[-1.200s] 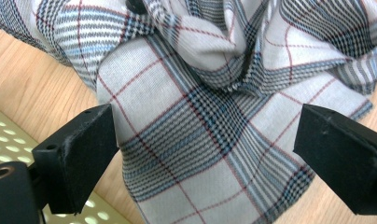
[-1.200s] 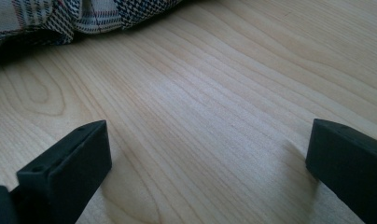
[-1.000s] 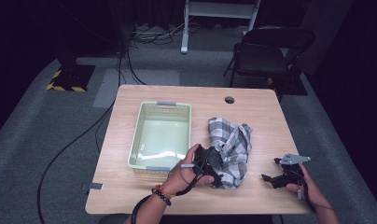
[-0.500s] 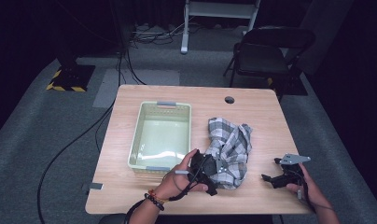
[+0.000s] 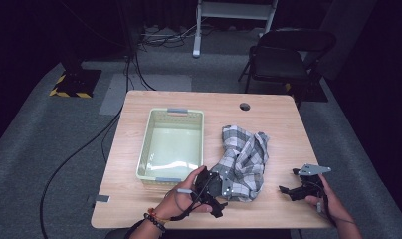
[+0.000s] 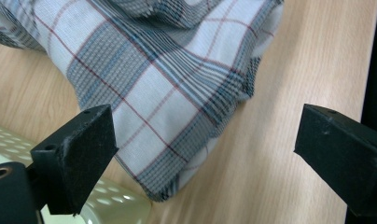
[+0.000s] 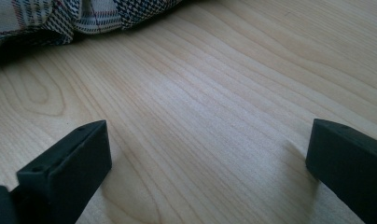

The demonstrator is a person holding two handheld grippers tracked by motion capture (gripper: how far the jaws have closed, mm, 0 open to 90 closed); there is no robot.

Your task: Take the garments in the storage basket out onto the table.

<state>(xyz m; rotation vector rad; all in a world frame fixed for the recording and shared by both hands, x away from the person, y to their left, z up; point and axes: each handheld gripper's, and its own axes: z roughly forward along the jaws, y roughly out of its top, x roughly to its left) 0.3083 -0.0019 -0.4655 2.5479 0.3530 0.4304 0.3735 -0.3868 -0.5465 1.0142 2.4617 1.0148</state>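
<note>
From the high view I see my left gripper at the near edge of the wooden worktop, right at the near corner of the crumpled plaid cloth. Its own view shows the jaws spread wide and released, the cloth's corner lying between them, close to the jaw at that view's left and well short of the other; nothing is clamped. The cloth sits in a heap at the middle of the worktop, just beside the pale green basket on its left, and in my left gripper view its lowest fold overlaps the basket's perforated rim. My right gripper rests low over bare wood near the worktop's right front corner, apart from the cloth. Its jaws are also wide open and empty, with only wood grain between them and the cloth's edge farther off at the top of that view. A dark chair stands on the floor beyond the worktop.
</note>
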